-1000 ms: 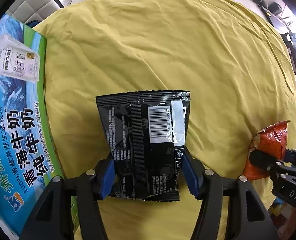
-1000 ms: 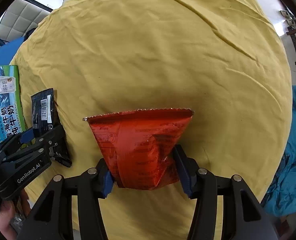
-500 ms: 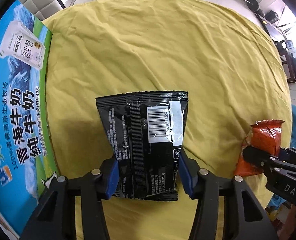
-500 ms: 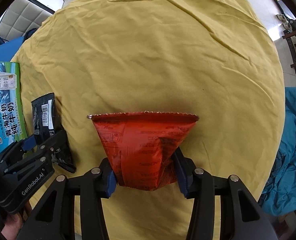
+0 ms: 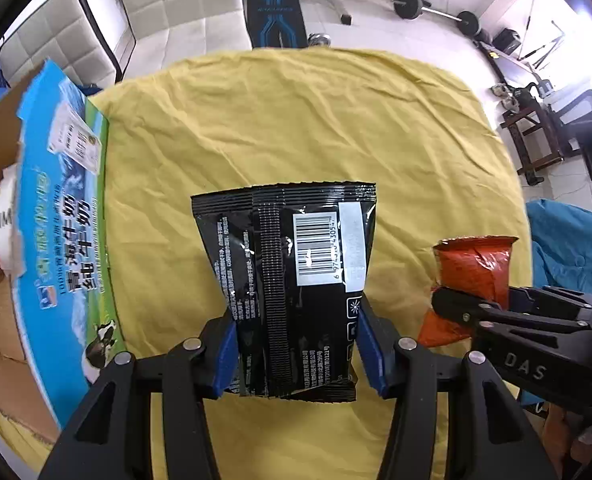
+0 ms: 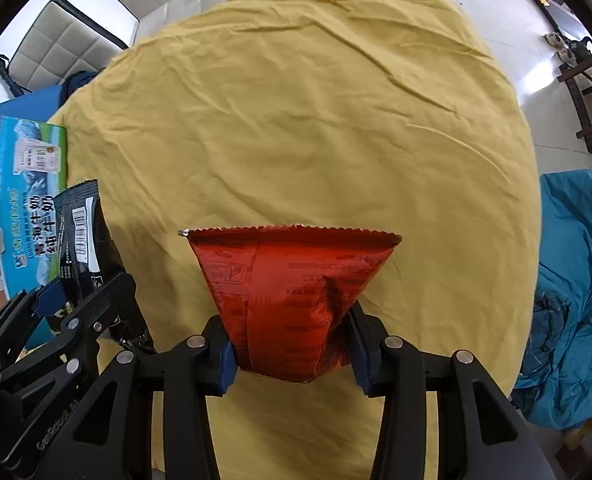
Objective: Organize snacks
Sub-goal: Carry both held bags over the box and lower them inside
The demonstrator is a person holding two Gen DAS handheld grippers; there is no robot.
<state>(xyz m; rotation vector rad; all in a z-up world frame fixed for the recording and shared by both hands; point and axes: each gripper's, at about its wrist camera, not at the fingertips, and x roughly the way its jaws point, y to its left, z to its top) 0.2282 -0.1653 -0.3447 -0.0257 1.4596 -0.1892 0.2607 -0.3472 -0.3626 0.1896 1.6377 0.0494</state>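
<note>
Your left gripper (image 5: pixel 296 354) is clamped on the lower part of the black snack packet (image 5: pixel 292 272), its blue pads (image 5: pixel 224 354) pinching in both sides, and the jaws have just been closing on it. Your right gripper (image 6: pixel 292 356) grips the red snack packet (image 6: pixel 292 300) the same way, low on the bag, its jaws also just closing, creasing the foil. Both packets hang clear above the yellow tablecloth (image 6: pixel 315 120), near its front edge. The open milk carton box (image 5: pixel 62 216) stands at the cloth's left edge, with other snacks visible inside it, so it looks like the place to put these. Keep both grips firm without crushing the contents, carry the black packet over first since it is nearer the box, and hold the red one off to the right so the two grippers do not collide
</note>
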